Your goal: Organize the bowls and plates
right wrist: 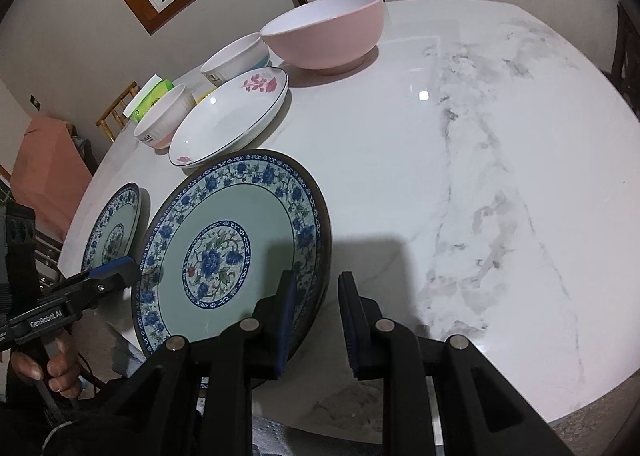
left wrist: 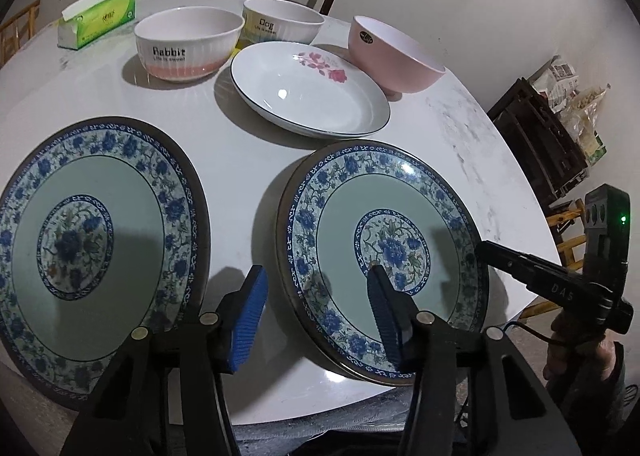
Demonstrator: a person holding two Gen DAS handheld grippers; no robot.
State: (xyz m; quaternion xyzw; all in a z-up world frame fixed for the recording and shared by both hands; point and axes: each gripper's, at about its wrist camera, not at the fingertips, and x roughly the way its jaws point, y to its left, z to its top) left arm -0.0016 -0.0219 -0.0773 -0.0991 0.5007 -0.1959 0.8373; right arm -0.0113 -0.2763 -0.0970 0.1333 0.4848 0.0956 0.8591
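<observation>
1. On the marble table (right wrist: 460, 159), two blue floral plates sit side by side at the near edge.
2. Left gripper (left wrist: 316, 308) gapes over the right-hand plate's (left wrist: 384, 256) left rim.
3. Right gripper (right wrist: 316, 320) gapes at that plate's right rim; contact is unclear.
4. The left-hand plate (left wrist: 92, 248) is partly hidden.

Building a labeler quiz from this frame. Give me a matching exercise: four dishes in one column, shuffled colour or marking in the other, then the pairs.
Column 1
1. bowl at far left
2. bowl behind it
3. bowl at far right
4. shallow plate in the middle

Column 2
A. plain pink outside, small dark sticker
B. white with a pink rose print and dark rim line
C. ribbed, marked "Rabbit", pink base
D. ribbed, marked "Dog", yellow rim band

Pairs: 1-C, 2-D, 3-A, 4-B
</observation>
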